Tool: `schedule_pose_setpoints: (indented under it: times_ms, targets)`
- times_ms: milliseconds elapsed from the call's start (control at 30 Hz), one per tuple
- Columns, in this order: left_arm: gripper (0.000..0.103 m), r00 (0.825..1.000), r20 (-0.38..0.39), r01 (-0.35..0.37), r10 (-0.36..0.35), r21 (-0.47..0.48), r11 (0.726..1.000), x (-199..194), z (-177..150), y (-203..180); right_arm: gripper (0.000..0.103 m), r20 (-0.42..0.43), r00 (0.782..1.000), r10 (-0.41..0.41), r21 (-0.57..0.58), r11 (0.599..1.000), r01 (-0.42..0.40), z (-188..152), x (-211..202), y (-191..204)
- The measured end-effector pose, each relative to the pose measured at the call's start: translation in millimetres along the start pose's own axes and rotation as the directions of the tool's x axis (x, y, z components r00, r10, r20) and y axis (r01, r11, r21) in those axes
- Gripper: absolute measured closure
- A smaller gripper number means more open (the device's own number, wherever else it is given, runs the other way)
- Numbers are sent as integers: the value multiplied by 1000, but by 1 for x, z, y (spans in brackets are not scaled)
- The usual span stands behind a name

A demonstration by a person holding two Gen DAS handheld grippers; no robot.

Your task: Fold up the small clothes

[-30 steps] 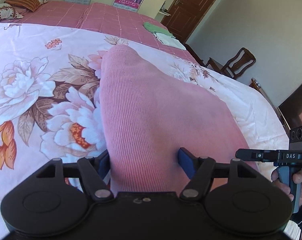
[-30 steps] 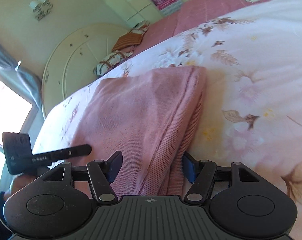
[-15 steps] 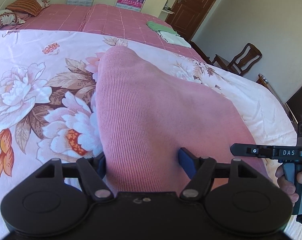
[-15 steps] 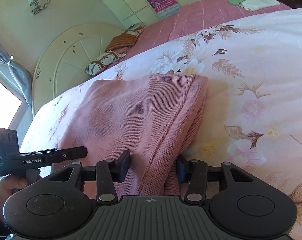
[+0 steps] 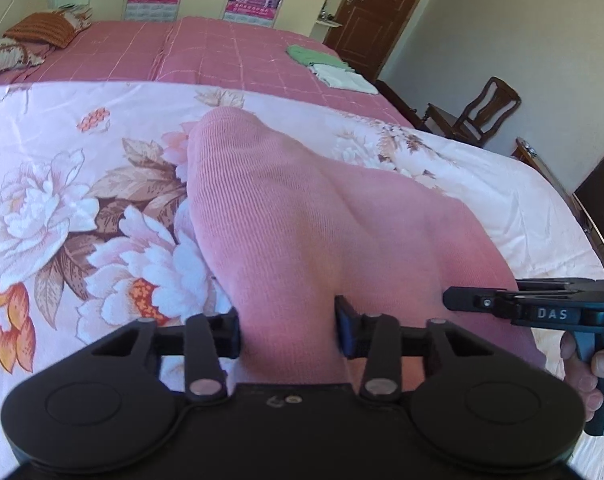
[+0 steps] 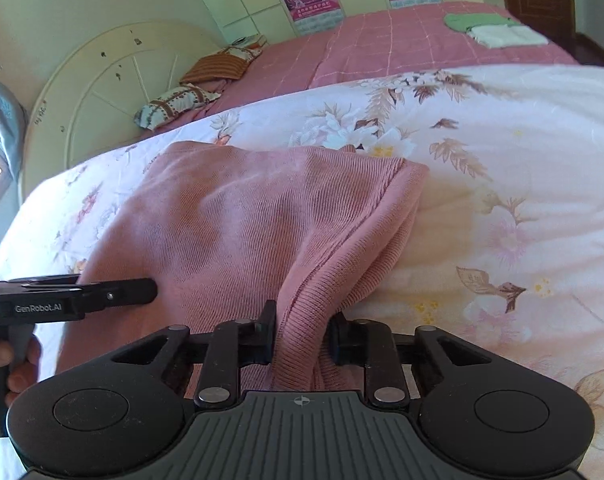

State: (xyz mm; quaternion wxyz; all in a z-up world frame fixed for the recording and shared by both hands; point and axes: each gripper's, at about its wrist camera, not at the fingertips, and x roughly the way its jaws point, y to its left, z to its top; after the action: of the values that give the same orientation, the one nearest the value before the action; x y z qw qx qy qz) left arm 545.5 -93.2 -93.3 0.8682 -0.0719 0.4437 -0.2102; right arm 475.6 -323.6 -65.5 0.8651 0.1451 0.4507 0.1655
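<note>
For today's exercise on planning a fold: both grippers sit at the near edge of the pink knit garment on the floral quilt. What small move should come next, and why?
Probably lift the near edge slightly with both grippers together. The left gripper and right gripper have just been closing their jaws and now pinch the pink knit garment, whose far part lies on the floral quilt; raising the edge frees it to carry over.

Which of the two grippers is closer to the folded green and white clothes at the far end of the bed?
Right, slightly. Both grip the near edge of the pink knit garment, far from the folded green and white clothes; the right gripper holds the corner on their side, the left gripper the other.
</note>
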Motion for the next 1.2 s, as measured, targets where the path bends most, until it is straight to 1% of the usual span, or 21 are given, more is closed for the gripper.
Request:
schedule_pose_setpoints:
  times_ms: [133,300,367,467,633,700,800,900,967,1000,1033,1067,1100,1133,1167,1200]
  targets:
    - [70,999,13,42,-42,18,999,-14,2,2,82,43,996,-73,-62,995,76,-2,-8,23]
    - [70,996,42,81,-84,58,995,-41,4,5,83,94,991,-92,-105,989,102,5,-26,56]
    - [70,994,58,92,-96,67,994,-57,6,13,83,110,990,-93,-135,985,107,9,-33,78]
    - [70,992,83,85,-92,83,993,-83,9,32,83,137,987,-81,-167,980,104,12,-36,109]
    - [70,993,107,52,-58,56,997,-131,5,95,83,154,988,-13,-185,982,41,14,-17,166]
    - [70,991,110,66,-70,40,997,-147,-2,124,83,146,989,18,-195,981,11,12,-2,190]
    - [70,994,100,55,-53,-11,998,-165,-19,168,83,111,992,66,-221,974,-40,8,27,227]
    - [68,997,73,36,-30,-86,996,-172,-47,215,83,44,993,107,-237,967,-93,-1,61,254]
    - [61,1000,22,19,-16,-146,989,-164,-68,242,83,-10,994,112,-237,965,-111,-11,88,262]
    - [49,1000,25,22,-18,-172,985,-162,-78,252,82,-46,994,99,-231,967,-107,-17,102,261]
    - [44,997,61,47,-35,-202,978,-166,-85,262,79,-88,994,69,-207,975,-86,-26,118,254]
    - [44,996,79,63,-46,-217,974,-170,-88,266,72,-96,993,76,-161,983,-91,-31,125,242]
    - [45,994,102,71,-49,-222,972,-176,-90,269,66,-70,993,96,-128,986,-104,-33,124,235]
    - [45,991,127,67,-40,-212,975,-182,-89,269,62,-66,993,101,-103,989,-107,-33,120,229]
    - [46,988,152,56,-26,-195,979,-186,-86,269,62,-52,994,92,-92,991,-96,-31,115,226]
    - [47,985,170,49,-17,-186,981,-190,-81,269,62,-18,996,89,-95,991,-91,-27,106,224]
